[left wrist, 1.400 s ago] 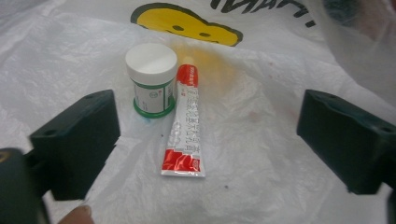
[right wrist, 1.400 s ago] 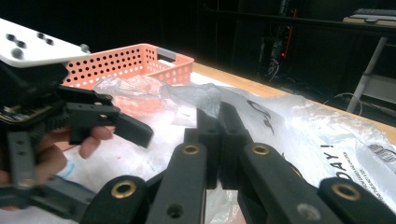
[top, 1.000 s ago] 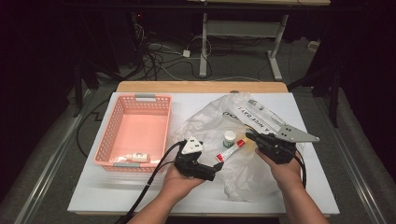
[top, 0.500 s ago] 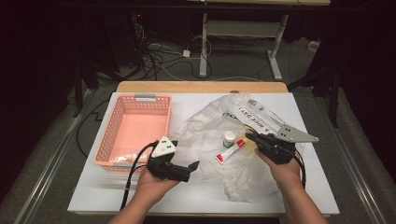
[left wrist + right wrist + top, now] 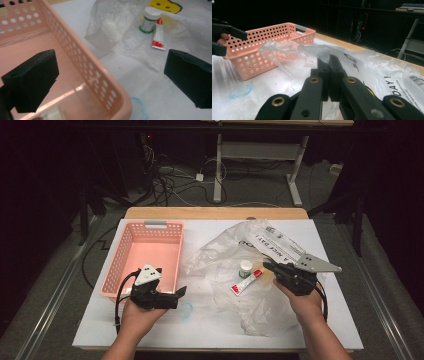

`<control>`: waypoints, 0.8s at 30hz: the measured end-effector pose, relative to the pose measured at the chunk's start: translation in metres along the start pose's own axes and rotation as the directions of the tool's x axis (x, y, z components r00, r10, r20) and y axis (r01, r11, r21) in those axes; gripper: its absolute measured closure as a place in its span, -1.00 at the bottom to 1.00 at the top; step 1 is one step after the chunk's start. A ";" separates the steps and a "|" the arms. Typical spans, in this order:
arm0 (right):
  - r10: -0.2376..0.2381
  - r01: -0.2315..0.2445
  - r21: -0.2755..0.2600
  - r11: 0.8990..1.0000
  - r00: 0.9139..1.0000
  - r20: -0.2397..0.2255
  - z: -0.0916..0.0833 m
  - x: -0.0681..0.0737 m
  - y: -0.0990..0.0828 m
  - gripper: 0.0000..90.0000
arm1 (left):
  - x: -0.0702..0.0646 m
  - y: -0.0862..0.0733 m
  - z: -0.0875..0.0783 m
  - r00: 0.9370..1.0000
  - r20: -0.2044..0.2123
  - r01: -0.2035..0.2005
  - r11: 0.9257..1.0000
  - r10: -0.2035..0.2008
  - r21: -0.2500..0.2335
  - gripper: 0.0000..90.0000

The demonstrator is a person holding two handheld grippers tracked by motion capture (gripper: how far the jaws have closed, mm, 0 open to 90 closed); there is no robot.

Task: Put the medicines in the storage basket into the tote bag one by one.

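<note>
High view showed the person's right gripper (image 5: 268, 268) resting over the clear plastic bag (image 5: 235, 260), which lay crumpled and spread on the white table (image 5: 210, 330) to the right of the pink basket (image 5: 145, 255). Right gripper view showed its 2 black jaws pressed together on a raised fold of the bag's film (image 5: 312, 56), so the bag's edge was pinched and lifted a little. On the bag, near that gripper, lay a small white jar with a green band (image 5: 245, 268) and a red-and-white tube (image 5: 246, 281), touching each other. The left gripper (image 5: 181, 292) hovered at the basket's near right corner, its jaws wide apart with nothing between them, one over the basket's inside and one over the table. Judging by its wrinkles, the bag was thin, light, limp and slippery; a grip would hold best on a bunched fold or edge. The tube looked soft and was best taken across its middle; the jar seemed rigid, best gripped around its sides.
</note>
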State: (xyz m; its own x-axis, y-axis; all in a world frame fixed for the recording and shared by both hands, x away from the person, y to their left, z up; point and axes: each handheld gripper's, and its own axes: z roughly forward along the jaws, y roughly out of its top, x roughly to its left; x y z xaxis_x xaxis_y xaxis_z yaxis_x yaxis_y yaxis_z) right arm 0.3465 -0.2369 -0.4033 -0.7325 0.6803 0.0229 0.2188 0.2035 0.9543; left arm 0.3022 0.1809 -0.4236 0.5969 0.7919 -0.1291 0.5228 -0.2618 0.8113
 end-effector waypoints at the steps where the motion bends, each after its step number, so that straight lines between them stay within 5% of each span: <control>1: 0.000 0.000 0.000 1.000 1.000 -0.001 0.000 0.000 0.000 1.00 | 0.003 -0.002 -0.002 1.000 -0.001 0.015 1.000 -0.015 -0.004 -1.00; 11: 0.005 -0.005 -0.013 1.000 1.000 0.001 -0.004 -0.001 0.003 1.00 | 0.034 -0.011 -0.024 0.994 -0.080 0.069 0.997 -0.072 -0.033 -0.93; 24: 0.006 -0.006 -0.002 1.000 1.000 -0.001 -0.003 -0.002 0.000 1.00 | 0.050 -0.019 -0.034 0.989 -0.099 0.103 0.993 -0.108 -0.056 -0.68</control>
State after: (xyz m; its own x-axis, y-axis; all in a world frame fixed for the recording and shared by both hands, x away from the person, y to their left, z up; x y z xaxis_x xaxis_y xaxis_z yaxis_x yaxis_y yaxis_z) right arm 0.3466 -0.2405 -0.4027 -0.7321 0.6806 0.0287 0.2216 0.1981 0.9548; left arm 0.3013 0.2442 -0.4266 0.4736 0.8663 -0.1588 0.5462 -0.1474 0.8246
